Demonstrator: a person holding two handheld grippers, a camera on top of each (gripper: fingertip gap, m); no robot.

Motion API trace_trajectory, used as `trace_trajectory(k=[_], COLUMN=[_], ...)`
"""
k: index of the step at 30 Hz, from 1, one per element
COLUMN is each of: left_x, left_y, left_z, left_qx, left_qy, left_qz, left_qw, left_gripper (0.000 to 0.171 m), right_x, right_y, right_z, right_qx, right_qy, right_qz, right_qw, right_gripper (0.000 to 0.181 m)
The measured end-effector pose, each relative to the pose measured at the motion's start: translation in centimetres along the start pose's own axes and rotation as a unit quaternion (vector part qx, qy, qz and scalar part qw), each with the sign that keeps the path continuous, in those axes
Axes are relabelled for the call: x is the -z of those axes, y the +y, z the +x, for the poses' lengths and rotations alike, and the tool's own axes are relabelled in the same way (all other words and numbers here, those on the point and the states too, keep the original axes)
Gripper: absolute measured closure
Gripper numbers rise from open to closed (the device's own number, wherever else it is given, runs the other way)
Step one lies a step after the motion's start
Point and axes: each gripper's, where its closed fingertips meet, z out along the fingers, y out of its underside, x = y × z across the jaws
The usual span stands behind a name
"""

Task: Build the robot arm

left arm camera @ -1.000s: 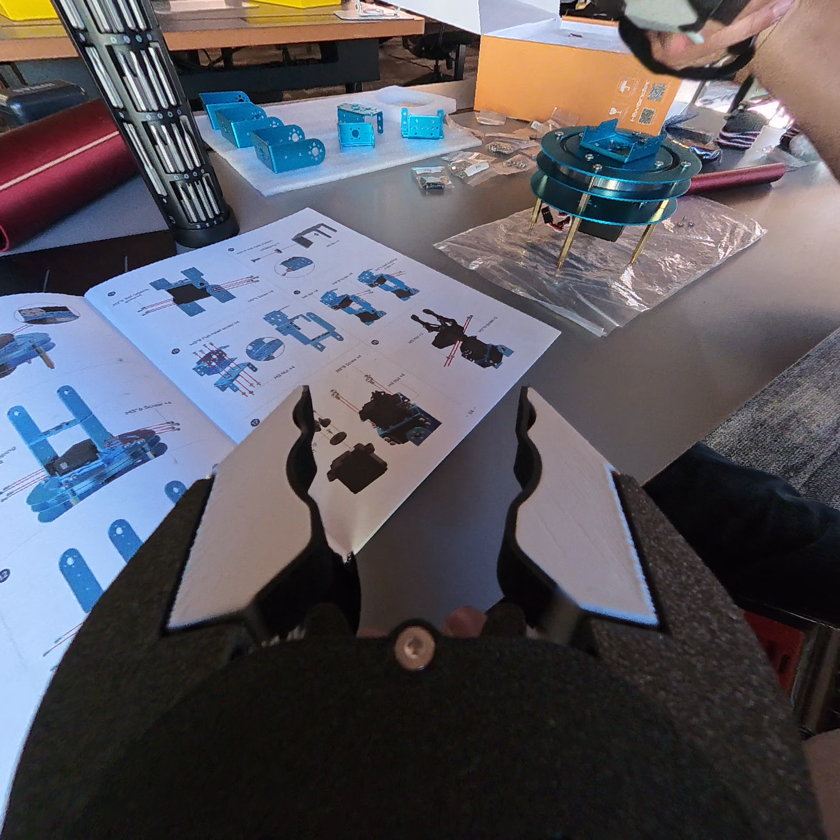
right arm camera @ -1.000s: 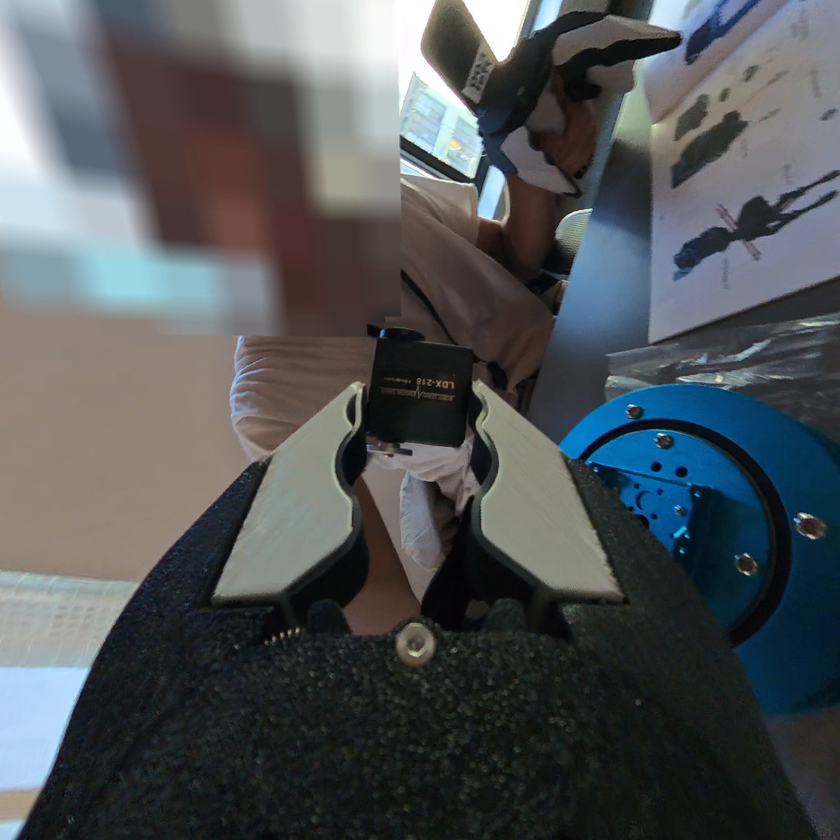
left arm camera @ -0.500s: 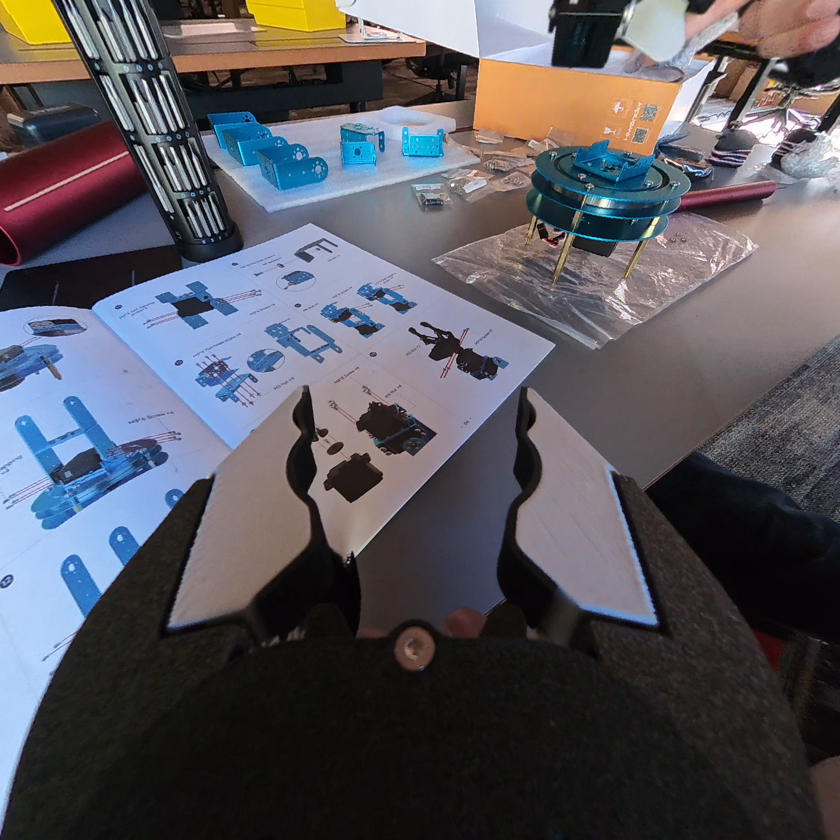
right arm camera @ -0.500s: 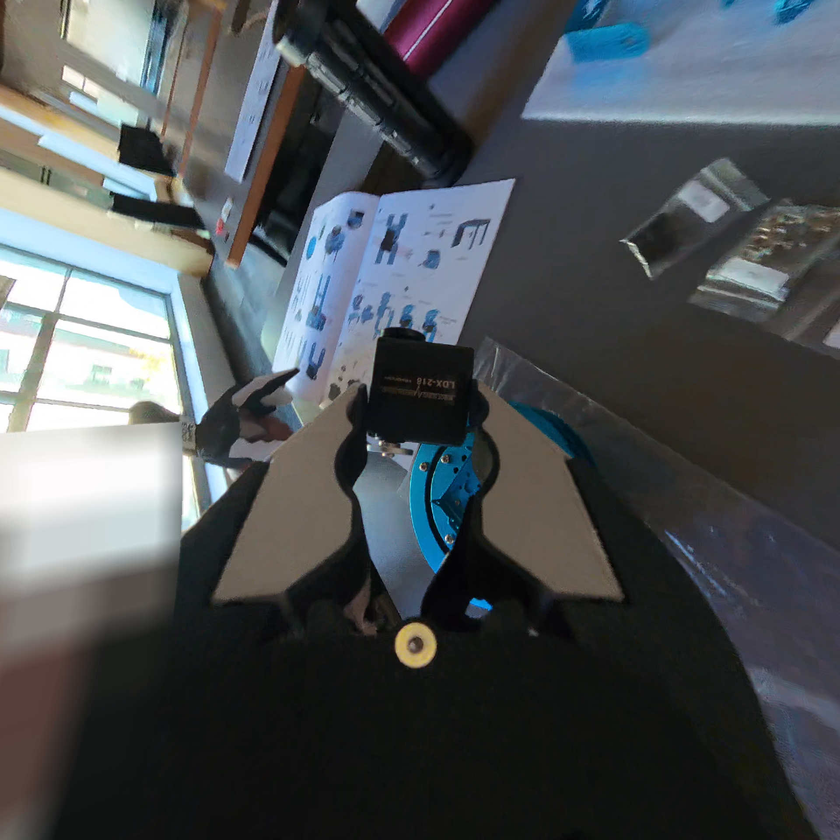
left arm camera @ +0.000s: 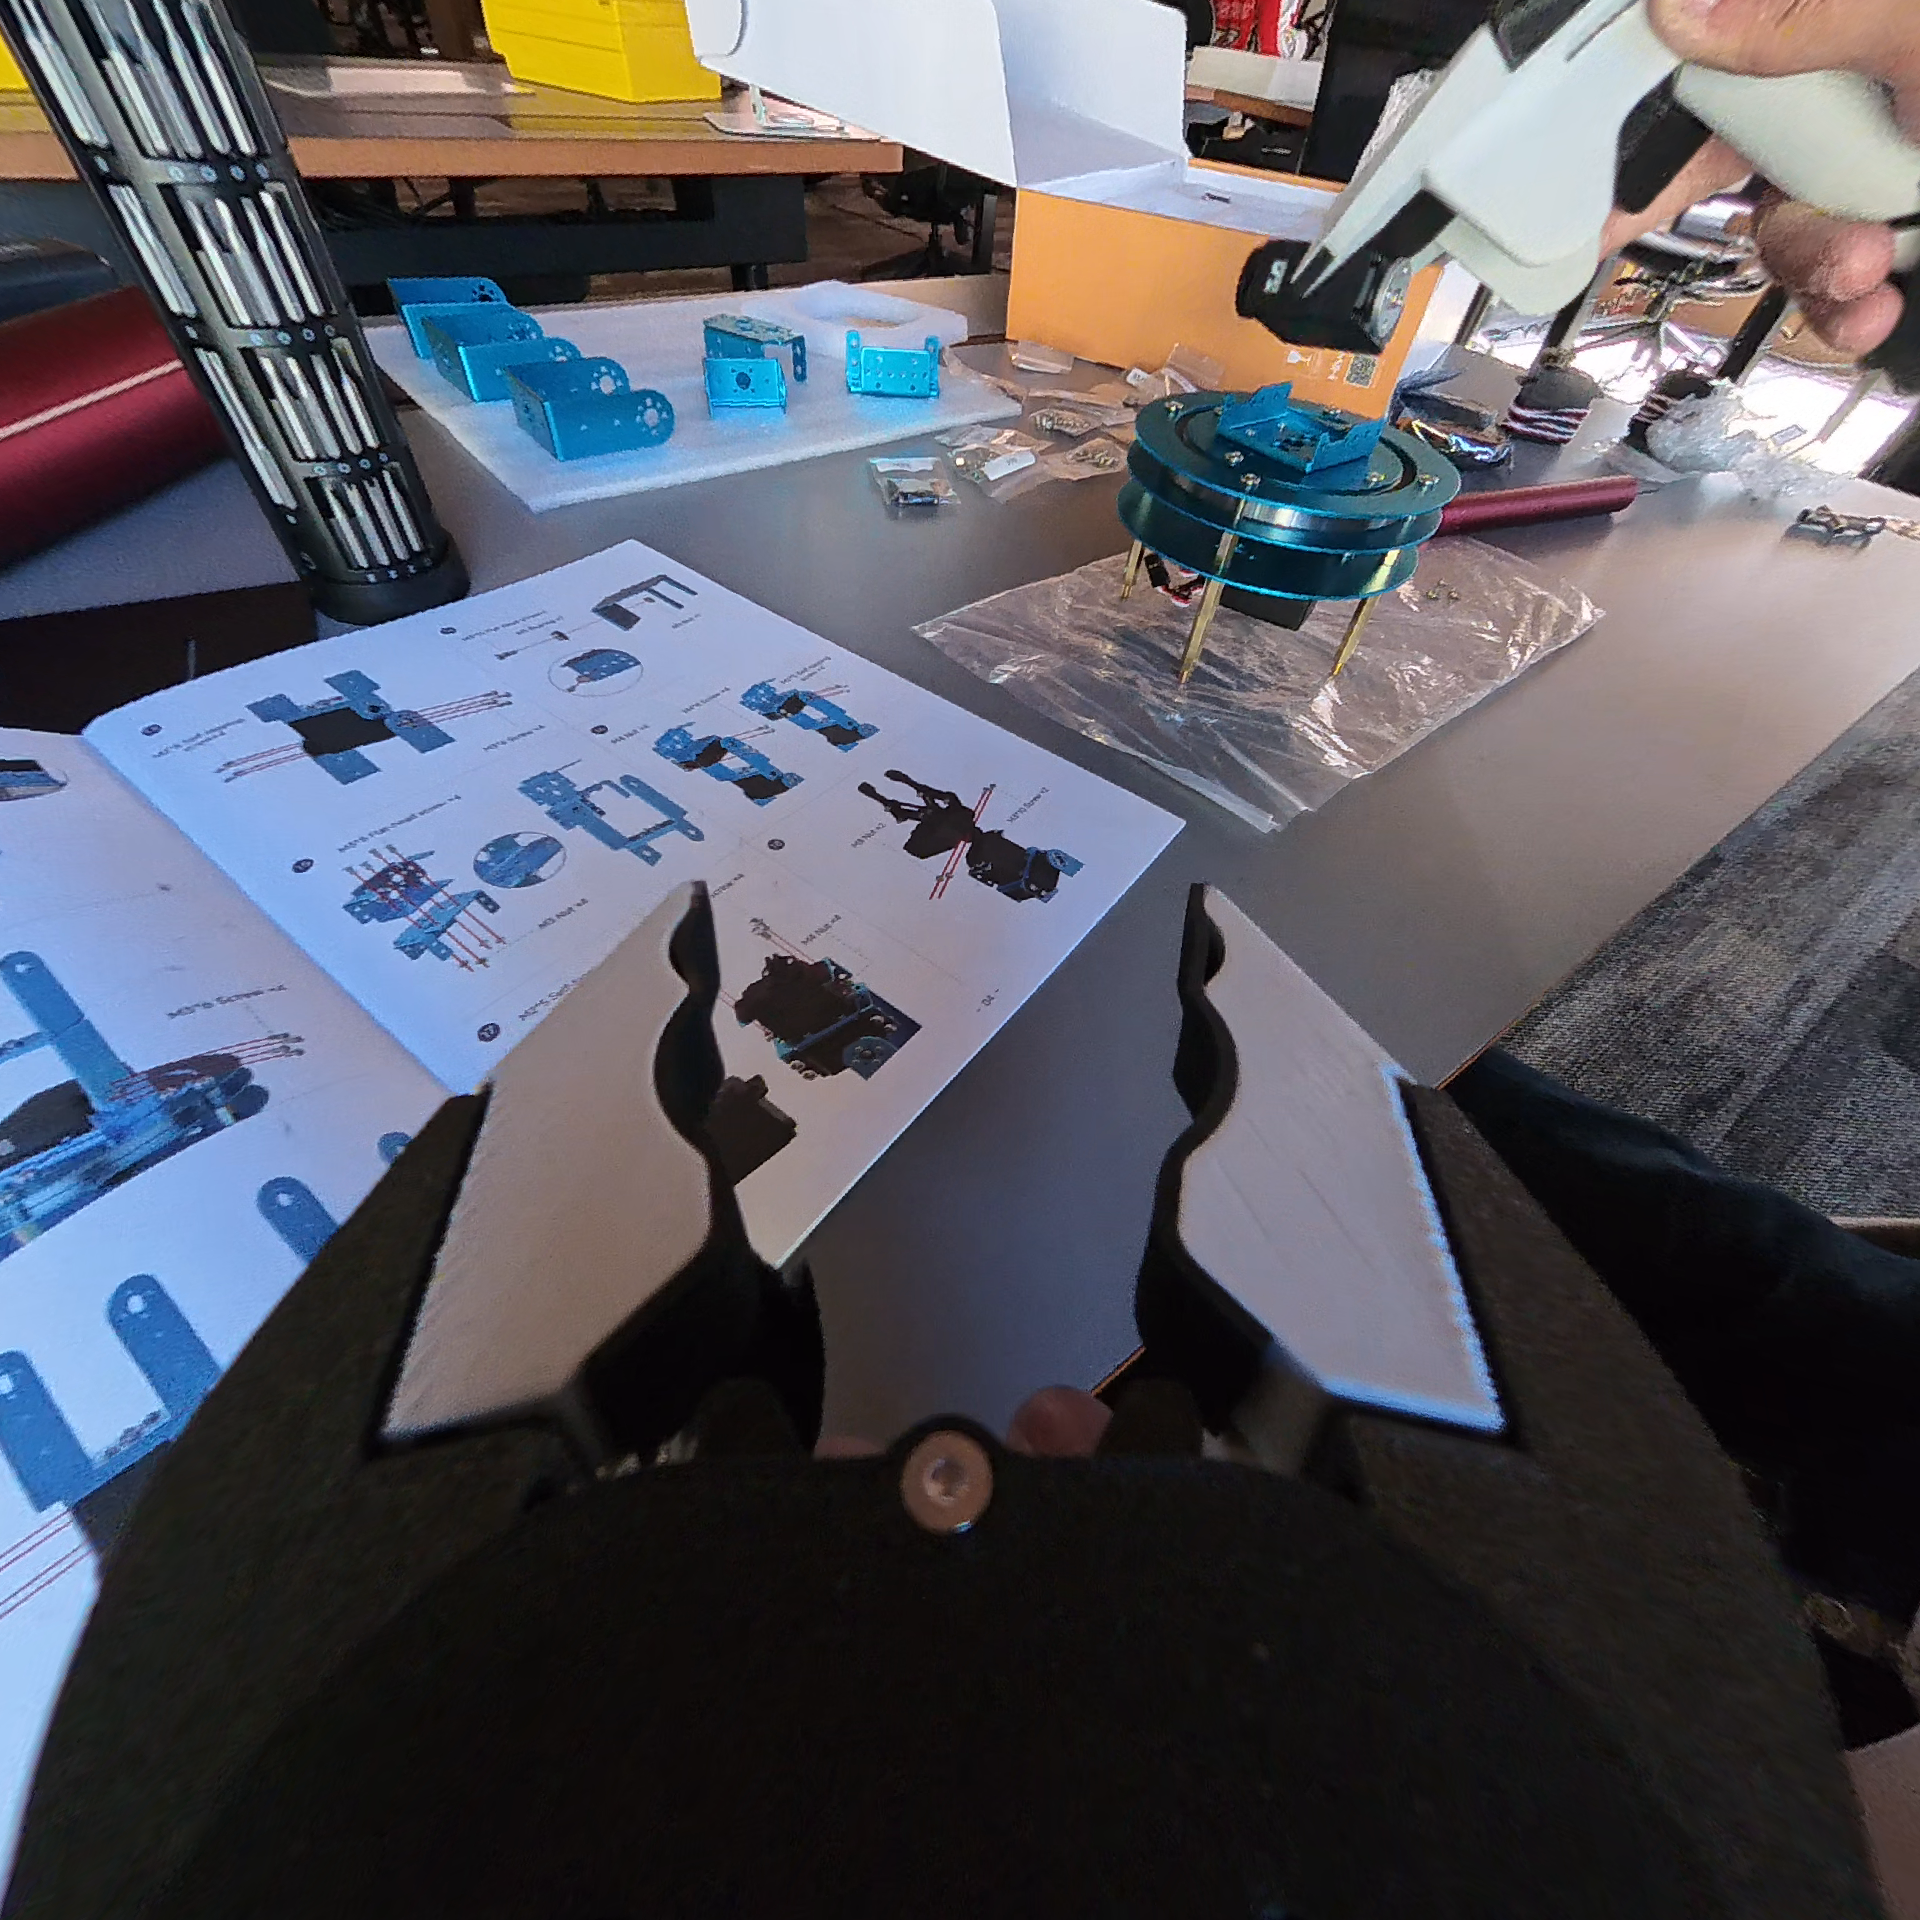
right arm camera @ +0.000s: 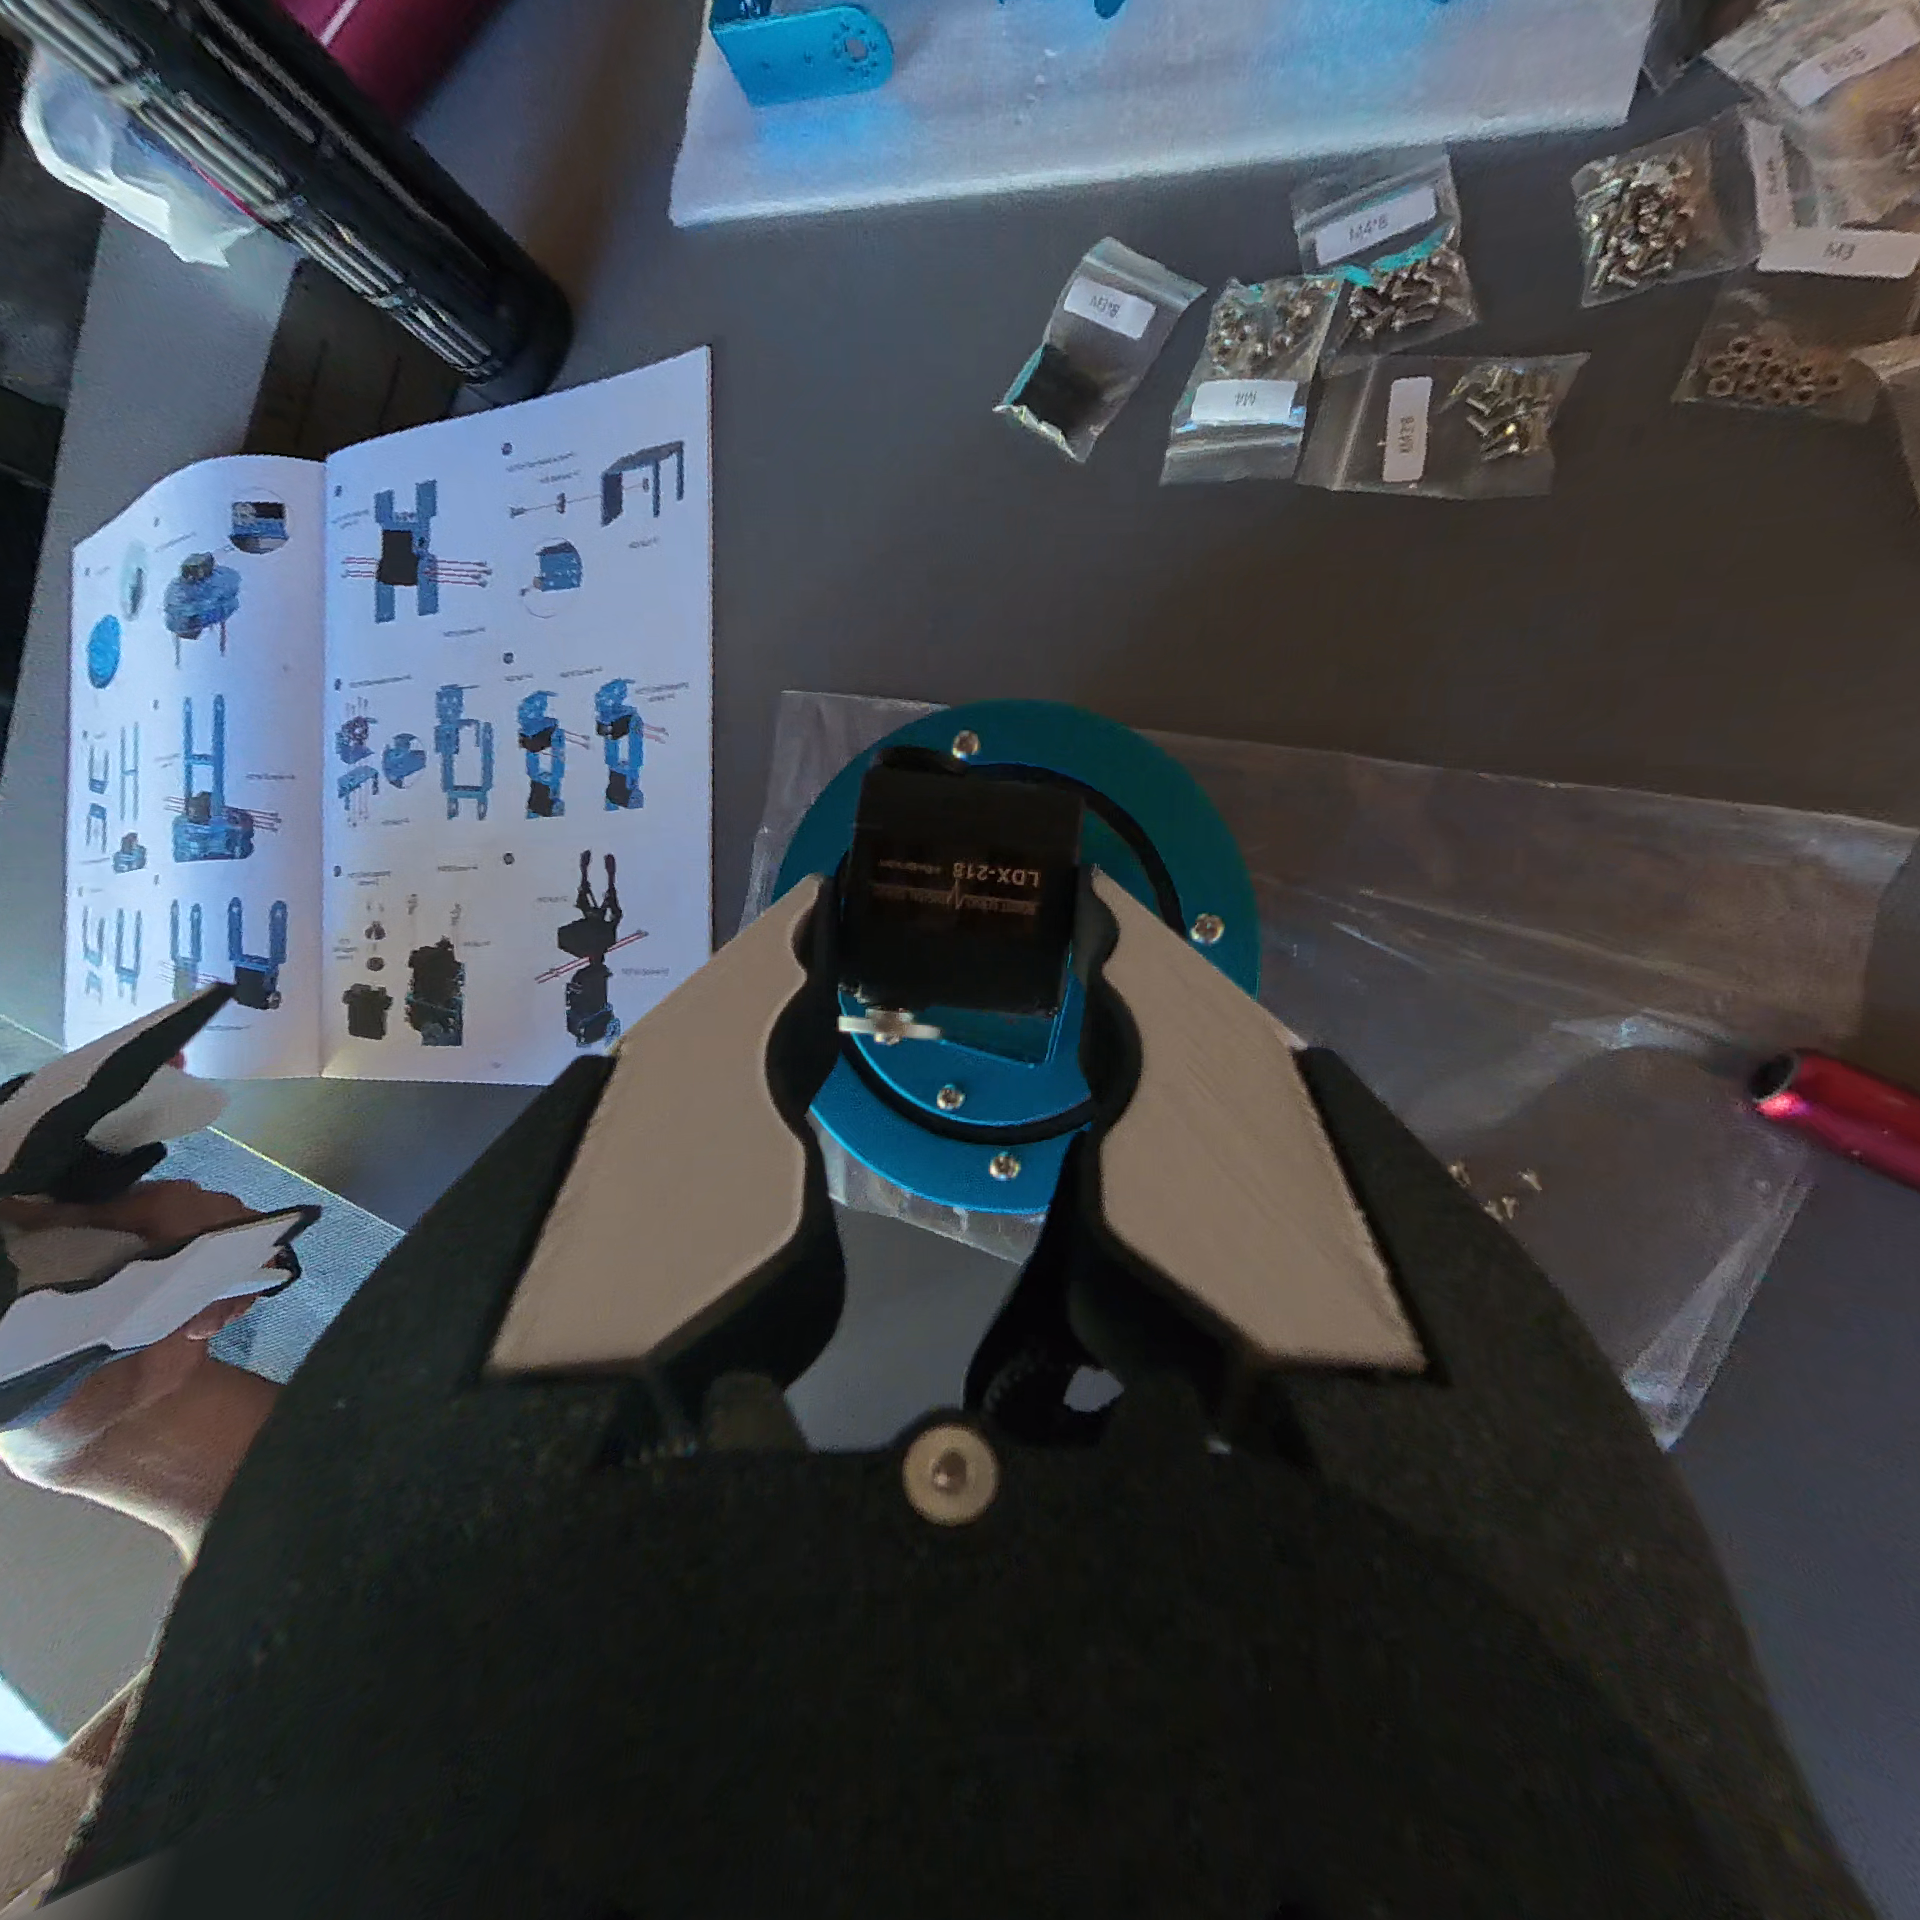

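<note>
The right hand-held gripper (right arm camera: 956, 935) is clamped on a black servo block (right arm camera: 951, 914), hanging right above the blue round base (right arm camera: 1195, 831), which stands on brass legs on a clear plastic sheet (right arm camera: 1507, 987) on the grey bench (right arm camera: 1143, 603). Left of the base lies an open instruction booklet (right arm camera: 416, 748), and over its near corner the left hand-held gripper (left arm camera: 945, 997) hovers, spread wide and holding nothing. Beyond the base sit small bags of screws (right arm camera: 1382, 353) and blue brackets (left arm camera: 582, 400) on white foam.
</note>
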Motion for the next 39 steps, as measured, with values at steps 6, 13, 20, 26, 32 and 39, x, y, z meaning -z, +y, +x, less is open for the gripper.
trace_trajectory(k=[6,13,20,26,32,39], left_x=[-0.5,-0.1,0.0,-0.7,-1.0,-0.6], left_y=[0.8,0.4,0.1,0.8,1.1,0.8], left_z=[-1.2,-0.9,-0.8,-0.3,0.0,-0.5], left_qx=[0.011,0.014,0.022,0.01,0.007,0.012], left_qy=[-0.002,0.005,0.01,0.008,0.012,0.007], left_qz=[-0.011,-0.004,0.001,-0.015,-0.02,-0.013], left_qw=[1.0,1.0,1.0,1.0,1.0,1.0], left_gripper=[0.083,0.083,0.083,0.083,0.083,0.083], right_x=[0.5,0.8,0.4,-0.5,-0.8,-0.7], right_y=[1.3,1.3,1.7,2.0,2.1,2.0], right_z=[-1.5,-0.6,0.1,0.6,0.8,0.6], right_qx=[0.008,-0.007,-0.011,-0.009,-0.01,-0.009], right_qy=[-0.006,0.026,0.077,0.077,0.072,0.073], right_qz=[-0.004,-0.006,-0.021,-0.032,-0.03,-0.033], right_qw=[1.0,1.0,0.997,0.997,0.997,0.997], right_gripper=[0.139,0.139,0.138,0.139,0.138,0.138])
